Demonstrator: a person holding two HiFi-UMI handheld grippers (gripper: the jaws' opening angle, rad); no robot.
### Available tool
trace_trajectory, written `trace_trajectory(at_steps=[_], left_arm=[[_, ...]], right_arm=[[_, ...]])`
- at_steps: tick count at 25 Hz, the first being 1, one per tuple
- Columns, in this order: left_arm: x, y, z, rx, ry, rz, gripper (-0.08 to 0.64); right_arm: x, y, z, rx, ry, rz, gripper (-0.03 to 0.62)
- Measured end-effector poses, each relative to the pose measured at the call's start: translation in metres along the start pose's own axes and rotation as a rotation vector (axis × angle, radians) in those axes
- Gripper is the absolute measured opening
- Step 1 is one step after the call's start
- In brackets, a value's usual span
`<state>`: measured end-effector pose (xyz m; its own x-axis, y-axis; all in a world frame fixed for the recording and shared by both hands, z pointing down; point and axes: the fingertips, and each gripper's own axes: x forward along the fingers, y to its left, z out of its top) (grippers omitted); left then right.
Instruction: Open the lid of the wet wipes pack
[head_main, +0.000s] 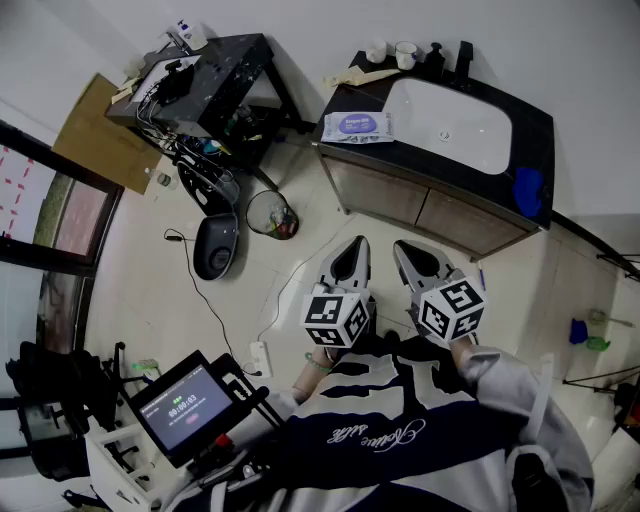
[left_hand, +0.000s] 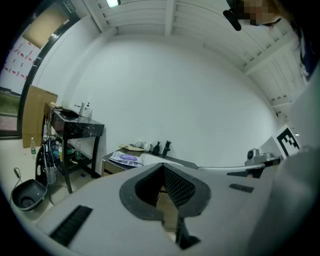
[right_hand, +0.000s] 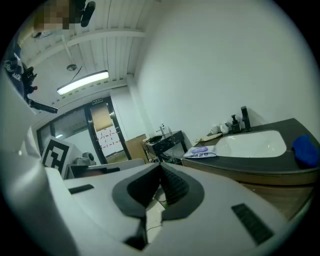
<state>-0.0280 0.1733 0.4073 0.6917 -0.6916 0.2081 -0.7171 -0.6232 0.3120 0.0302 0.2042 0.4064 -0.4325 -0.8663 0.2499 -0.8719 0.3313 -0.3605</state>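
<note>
Left gripper (head_main: 356, 245): held low in front of the person's chest, pointing at the cabinet. In the left gripper view (left_hand: 162, 168) the jaws meet at their tips, with nothing between them.
Right gripper (head_main: 401, 248): just beside the left one, at the same height and pointing the same way. In the right gripper view (right_hand: 160, 167) the jaws are likewise together and hold nothing.
Pack (head_main: 357, 126): lies flat on the left end of the counter (head_main: 535, 120), beside the basin (head_main: 450, 125). Its top face is white with a purple oval. It is well apart from both grippers. It also shows in the left gripper view (left_hand: 126, 158) and the right gripper view (right_hand: 201, 150).
Lid: too small to tell its state.
Counter, back edge: cups (head_main: 390, 50) and a black tap (head_main: 463, 58).
Counter, right end: blue item (head_main: 528, 190), at the front edge.
Floor, left of cabinet: round bin (head_main: 272, 213); black table (head_main: 215, 75) further left.
Lower left: lit screen (head_main: 187, 405) on a stand.
</note>
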Motion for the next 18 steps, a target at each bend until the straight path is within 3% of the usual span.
trace_trajectory(at_steps=[4,10,18], left_arm=[[0.027,0.026,0.005,0.043,0.011,0.005,-0.002],[0.100,0.095,0.023,-0.001,0.048,-0.030,-0.002],[0.191,0.183,0.055,0.008,0.129,-0.098,-0.002]], right_arm=[[0.026,-0.020,0.005,0.045,-0.002,-0.006,-0.001],[0.108,-0.060,0.032,0.048,-0.004,-0.063,-0.001],[0.226,-0.089,0.083,-0.054,0.005,-0.085,0.000]])
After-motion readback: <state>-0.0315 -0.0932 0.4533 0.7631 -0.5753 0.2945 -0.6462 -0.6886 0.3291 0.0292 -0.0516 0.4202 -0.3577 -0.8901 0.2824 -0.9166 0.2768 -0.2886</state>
